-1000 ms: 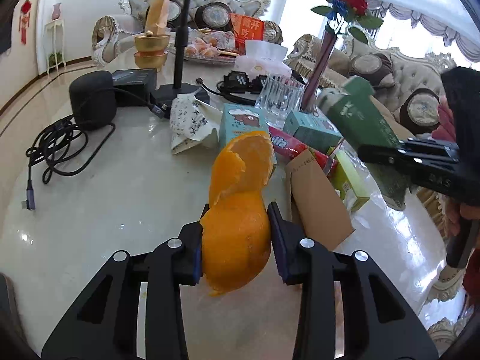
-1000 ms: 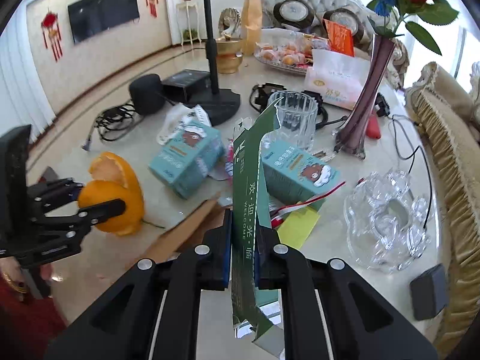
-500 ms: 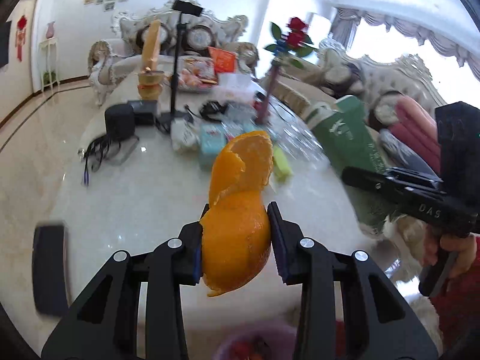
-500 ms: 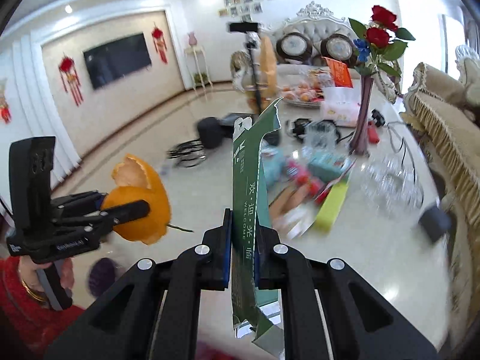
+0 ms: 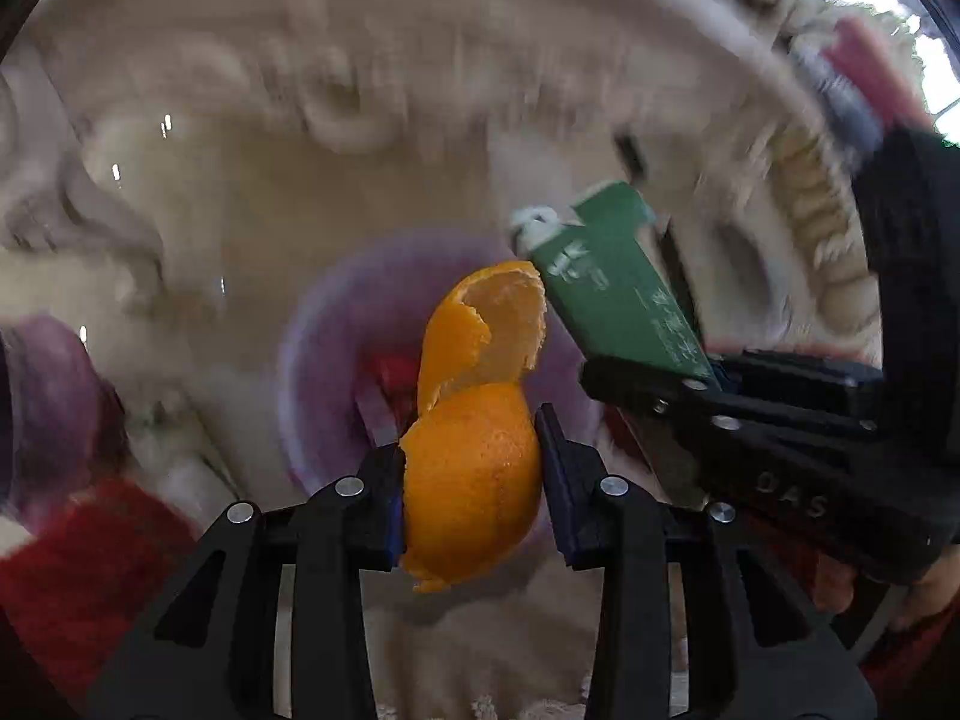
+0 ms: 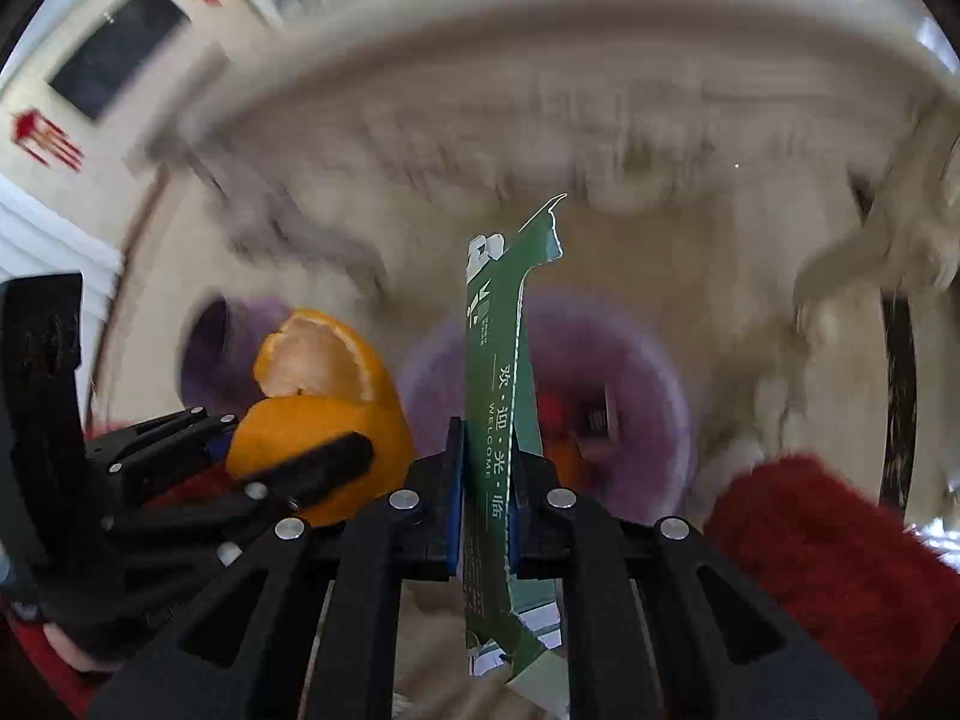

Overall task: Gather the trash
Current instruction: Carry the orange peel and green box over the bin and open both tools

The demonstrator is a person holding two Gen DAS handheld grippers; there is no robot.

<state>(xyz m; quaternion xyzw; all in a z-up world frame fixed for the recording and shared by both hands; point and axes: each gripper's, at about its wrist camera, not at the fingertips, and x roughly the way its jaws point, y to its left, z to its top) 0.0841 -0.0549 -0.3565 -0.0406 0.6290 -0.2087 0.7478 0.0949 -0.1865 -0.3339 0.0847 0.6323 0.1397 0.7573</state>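
My left gripper is shut on a curled orange peel and points steeply down. Below it sits a purple waste bin, blurred, with red and other scraps inside. My right gripper is shut on a torn green paper package printed with white characters. The same purple bin lies under it. In the left wrist view the right gripper holds the green package just right of the peel. The right wrist view shows the left gripper with the peel at the left.
The carved cream underside and leg of the table fill the blurred background. A red sleeve lies at the lower right, and red cloth at the lower left. A second purple shape sits at the left edge. A wall screen shows far left.
Both grippers have swung off the cluttered tabletop and tipped downward over the purple bin on the floor. Each still holds its piece of trash; the table items have left the views.
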